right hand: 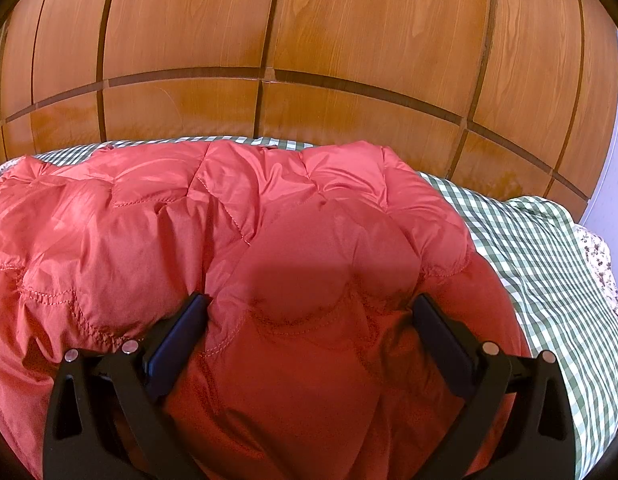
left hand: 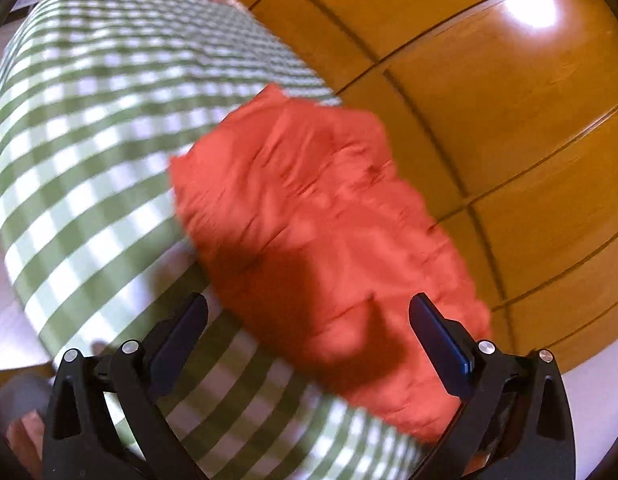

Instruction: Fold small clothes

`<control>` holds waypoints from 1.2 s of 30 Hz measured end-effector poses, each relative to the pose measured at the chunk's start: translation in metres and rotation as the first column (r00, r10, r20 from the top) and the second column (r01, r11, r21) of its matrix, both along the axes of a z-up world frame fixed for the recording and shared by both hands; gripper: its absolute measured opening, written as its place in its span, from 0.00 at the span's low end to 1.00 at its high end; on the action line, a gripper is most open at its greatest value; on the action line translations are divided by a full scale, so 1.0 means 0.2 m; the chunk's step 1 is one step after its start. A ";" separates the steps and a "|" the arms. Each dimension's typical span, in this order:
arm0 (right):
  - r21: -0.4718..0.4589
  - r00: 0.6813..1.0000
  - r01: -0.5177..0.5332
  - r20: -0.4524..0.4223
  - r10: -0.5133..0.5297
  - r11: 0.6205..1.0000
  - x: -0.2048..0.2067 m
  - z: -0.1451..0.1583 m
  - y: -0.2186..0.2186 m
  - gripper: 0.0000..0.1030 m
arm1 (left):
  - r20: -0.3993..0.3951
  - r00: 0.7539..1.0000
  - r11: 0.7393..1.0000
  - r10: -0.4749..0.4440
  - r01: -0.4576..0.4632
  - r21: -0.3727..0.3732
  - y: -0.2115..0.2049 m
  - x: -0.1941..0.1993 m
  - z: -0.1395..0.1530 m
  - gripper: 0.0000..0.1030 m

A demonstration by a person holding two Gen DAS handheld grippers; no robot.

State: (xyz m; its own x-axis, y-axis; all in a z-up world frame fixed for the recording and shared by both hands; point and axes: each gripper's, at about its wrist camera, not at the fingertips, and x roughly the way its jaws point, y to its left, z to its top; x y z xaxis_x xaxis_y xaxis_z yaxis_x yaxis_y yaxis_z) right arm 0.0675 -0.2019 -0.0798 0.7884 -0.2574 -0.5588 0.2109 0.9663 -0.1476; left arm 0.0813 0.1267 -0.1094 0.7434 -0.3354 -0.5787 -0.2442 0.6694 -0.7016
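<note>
While the puffy red-orange quilted jacket [right hand: 237, 248] lies bunched on the green-and-white checked cloth [left hand: 89, 140] by the wooden panel wall [right hand: 309, 40], both the left gripper [left hand: 309, 312] and right gripper [right hand: 311, 312] hover spread wide, gripping nothing. Looks like between folds; next I'd pinch an edge.

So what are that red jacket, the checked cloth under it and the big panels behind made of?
The red jacket looks like thin, slightly shiny synthetic shell over padding: stitched lines puff it into pillows. The checked cloth seems a matte woven fabric, probably cotton, in green and white squares. The panels look like wood or wood veneer with a glossy varnish: grain shows, and a lamp glares off them.
</note>
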 end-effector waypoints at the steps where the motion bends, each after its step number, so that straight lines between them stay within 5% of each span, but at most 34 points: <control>1: 0.000 1.000 0.000 0.000 0.000 1.000 0.00 0.00 0.00 0.98 | -0.009 1.000 1.000 -0.006 0.006 -0.012 0.00 0.02 -0.02 0.97; 8: 0.000 1.000 0.000 0.001 0.000 1.000 -0.01 0.00 0.01 0.98 | 0.048 0.996 0.989 0.076 -0.069 -0.130 0.11 0.26 -0.07 0.96; 10: 0.007 1.000 -0.002 -0.001 0.002 1.000 0.00 0.00 0.00 0.98 | 0.067 0.996 0.992 0.066 -0.058 -0.109 0.10 0.33 -0.06 0.92; 13: 0.036 1.000 -0.016 -0.026 0.017 0.999 0.00 0.02 -0.02 0.98 | 0.003 0.998 0.997 0.064 -0.063 -0.033 0.07 0.40 -0.07 0.60; 15: 0.057 0.999 -0.031 -0.038 0.033 0.998 -0.04 0.07 -0.02 0.98 | -0.006 0.998 0.996 0.064 -0.064 -0.064 0.10 0.41 -0.10 0.42; 18: 0.127 0.991 -0.094 0.102 0.082 0.987 -0.21 0.19 -0.01 0.98 | 0.021 0.999 0.991 0.034 -0.031 -0.129 0.16 0.39 -0.11 0.25; 20: 0.070 0.986 -0.130 0.116 0.121 0.989 -0.26 0.23 0.05 0.98 | 0.050 0.999 0.991 0.011 -0.004 -0.134 0.17 0.36 -0.09 0.20; 24: -0.057 0.990 -0.141 0.003 0.142 0.988 -0.18 0.12 0.16 0.98 | 0.113 0.993 0.992 -0.037 0.049 -0.113 0.20 0.26 -0.02 0.15; 26: -0.006 0.977 -0.171 -0.133 0.169 0.985 -0.11 0.00 0.20 0.98 | 0.133 0.990 0.992 -0.050 0.065 -0.109 0.21 0.19 0.02 0.14; 36: 0.026 0.965 -0.242 -0.101 0.243 0.970 -0.26 0.08 0.30 0.98 | 0.336 0.930 0.989 -0.147 0.129 0.075 0.21 -0.05 0.42 0.14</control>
